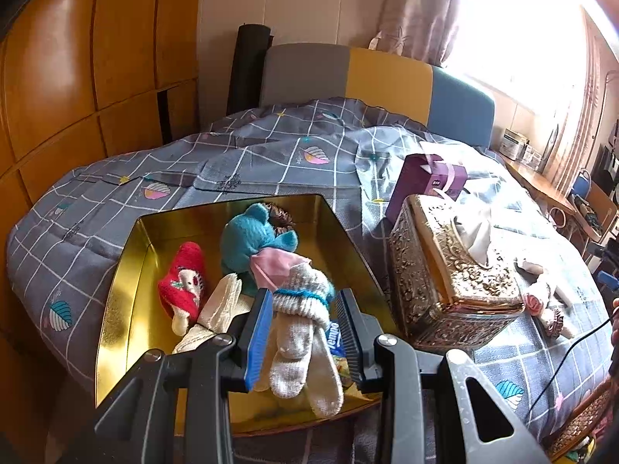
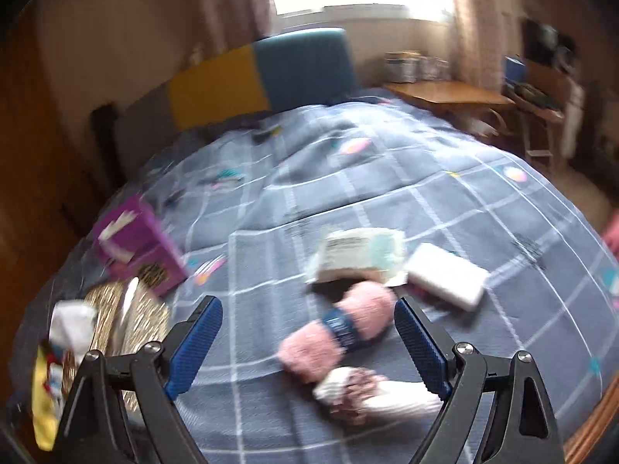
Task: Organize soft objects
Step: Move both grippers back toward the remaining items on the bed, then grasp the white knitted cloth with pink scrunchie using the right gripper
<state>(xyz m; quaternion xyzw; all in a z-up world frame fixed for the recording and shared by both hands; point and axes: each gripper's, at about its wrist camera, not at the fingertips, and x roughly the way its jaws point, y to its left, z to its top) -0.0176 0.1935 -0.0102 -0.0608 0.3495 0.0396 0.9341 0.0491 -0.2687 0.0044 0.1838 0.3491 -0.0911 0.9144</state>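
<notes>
Jaws of left gripper (image 1: 303, 311) found clenched on white knit glove (image 1: 305, 332) above gold tin (image 1: 123, 290); right gripper (image 2: 309, 328) released over pink yarn skein (image 2: 336, 332) on bed (image 2: 348, 178).

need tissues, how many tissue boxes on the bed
2: an ornate gold tissue box right of the gold tin, and a purple tissue box just behind it. Others may be hidden.

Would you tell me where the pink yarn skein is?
In the right wrist view, the pink yarn skein lies on the bedspread between the open right gripper's fingers.
</notes>
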